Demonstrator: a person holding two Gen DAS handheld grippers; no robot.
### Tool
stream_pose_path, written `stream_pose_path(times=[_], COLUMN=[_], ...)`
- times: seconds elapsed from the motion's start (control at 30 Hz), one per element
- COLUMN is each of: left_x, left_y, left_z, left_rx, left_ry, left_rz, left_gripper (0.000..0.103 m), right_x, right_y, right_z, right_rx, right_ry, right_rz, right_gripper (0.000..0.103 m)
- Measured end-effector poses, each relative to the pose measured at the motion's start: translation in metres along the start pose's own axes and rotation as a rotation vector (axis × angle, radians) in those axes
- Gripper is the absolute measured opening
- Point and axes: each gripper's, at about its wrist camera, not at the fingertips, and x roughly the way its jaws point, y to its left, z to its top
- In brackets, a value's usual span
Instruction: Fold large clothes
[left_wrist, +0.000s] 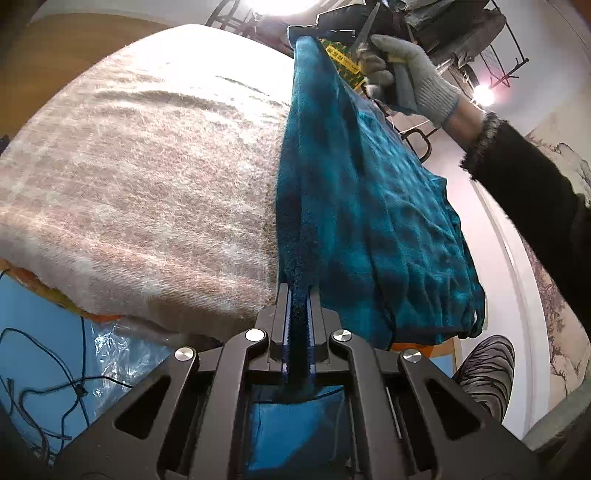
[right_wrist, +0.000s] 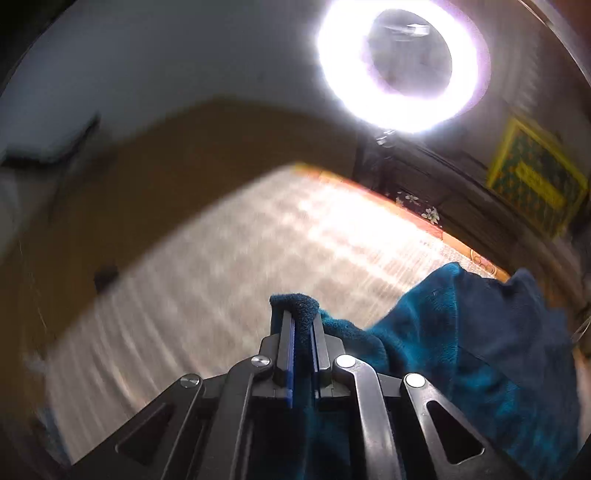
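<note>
A teal fleece garment (left_wrist: 369, 206) hangs stretched in the air above the bed, its free part drooping to the right. My left gripper (left_wrist: 298, 295) is shut on the near edge of the fleece, a thick fold pinched between its jaws. At the far end, the right gripper (left_wrist: 314, 31) pinches the other edge, held by a person's gloved hand (left_wrist: 410, 74). In the right wrist view my right gripper (right_wrist: 300, 314) is shut on a corner of the teal fleece garment (right_wrist: 461, 332), which bunches to the right over the blanket.
A beige woolly blanket (left_wrist: 147, 192) covers the bed (right_wrist: 229, 258) below. A blue surface with cables and clear plastic (left_wrist: 66, 369) lies lower left. A ring light (right_wrist: 402, 66) glares overhead. The person's dark sleeve (left_wrist: 535, 192) and a striped shoe (left_wrist: 487, 369) are at right.
</note>
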Motion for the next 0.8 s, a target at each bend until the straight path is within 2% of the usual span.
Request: stream_pose_path(times=[0.03, 0.17, 0.3, 0.37, 0.4, 0.47, 0.57, 0.63, 0.7, 0.8], left_x=[0.000, 0.006, 0.009, 0.008, 0.009, 0.012, 0.016, 0.019, 0.020, 0.020], left_y=[0.001, -0.002, -0.006, -0.003, -0.003, 0.001, 0.005, 0.008, 0.009, 0.009], left_z=[0.000, 0.000, 0.001, 0.001, 0.000, 0.000, -0.002, -0.004, -0.004, -0.004], left_rx=[-0.001, 0.007, 0.010, -0.011, -0.022, -0.038, -0.054, -0.077, -0.081, -0.079], left_ry=[0.000, 0.018, 0.017, 0.014, 0.014, 0.031, 0.045, 0.059, 0.063, 0.066], left_rz=[0.008, 0.038, 0.048, 0.044, 0.039, 0.043, 0.048, 0.036, 0.030, 0.023], left_gripper=[0.004, 0.004, 0.005, 0.006, 0.007, 0.012, 0.015, 0.015, 0.015, 0.012], right_x=[0.003, 0.046, 0.067, 0.058, 0.048, 0.024, 0.002, -0.003, 0.005, 0.021], right_y=[-0.003, 0.011, 0.006, -0.005, -0.011, -0.016, -0.017, -0.008, 0.002, 0.015], right_z=[0.003, -0.014, -0.020, -0.017, -0.014, -0.009, -0.006, -0.008, -0.010, -0.018], right_rx=[0.020, -0.031, 0.034, 0.094, 0.118, 0.124, 0.152, 0.132, 0.123, 0.129], right_ry=[-0.002, 0.066, 0.099, 0.108, 0.086, 0.042, 0.060, 0.092, 0.147, 0.219], right_rz=[0.017, -0.043, 0.005, 0.058, 0.073, 0.068, 0.099, 0.106, 0.075, 0.055], right_gripper=[0.004, 0.004, 0.007, 0.019, 0.029, 0.032, 0.040, 0.056, 0.061, 0.061])
